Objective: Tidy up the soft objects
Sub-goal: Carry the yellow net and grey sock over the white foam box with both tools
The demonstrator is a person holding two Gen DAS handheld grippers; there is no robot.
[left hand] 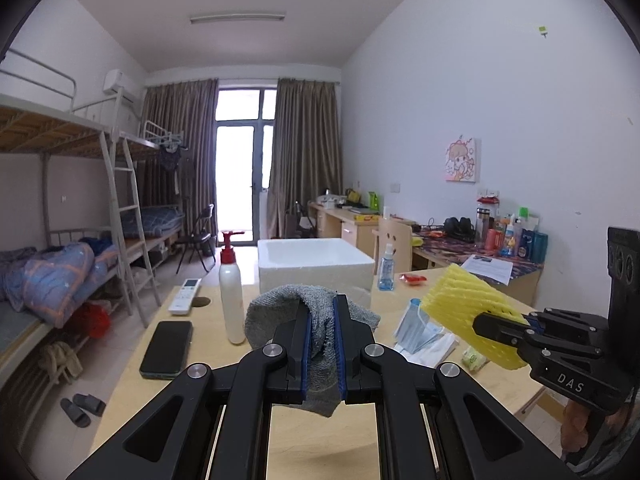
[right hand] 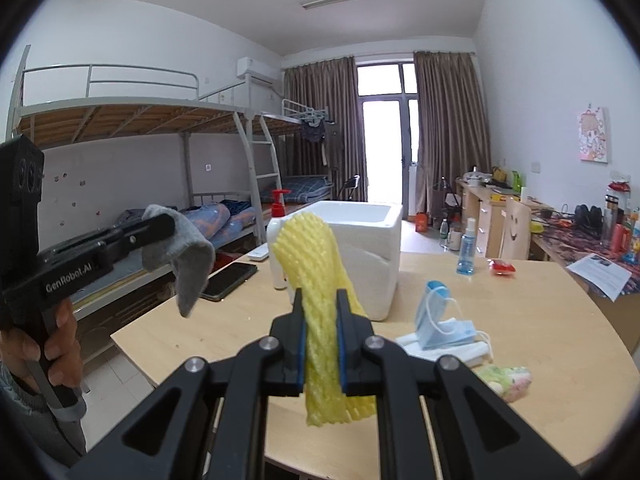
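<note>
Left wrist view: left claw (left hand: 323, 322) clamps one grey sock (left hand: 316, 312), draped over its tips, long axis hanging downward above the surface (left hand: 320, 432). Right claw (right hand: 322, 314) pinches one yellow foam net (right hand: 316, 280), standing upright lengthwise before one white foam box (right hand: 368, 232). One stack of blue masks (right hand: 444, 328) lies nearby.

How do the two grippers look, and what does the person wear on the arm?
Both the left gripper and the right gripper are matte black linkages with silver pivot bolts and blue pads. White lettering reads "GenRobot.AI" on the left body and "DAS" on the right. No cables show. A grey sleeve covers the left arm.
</note>
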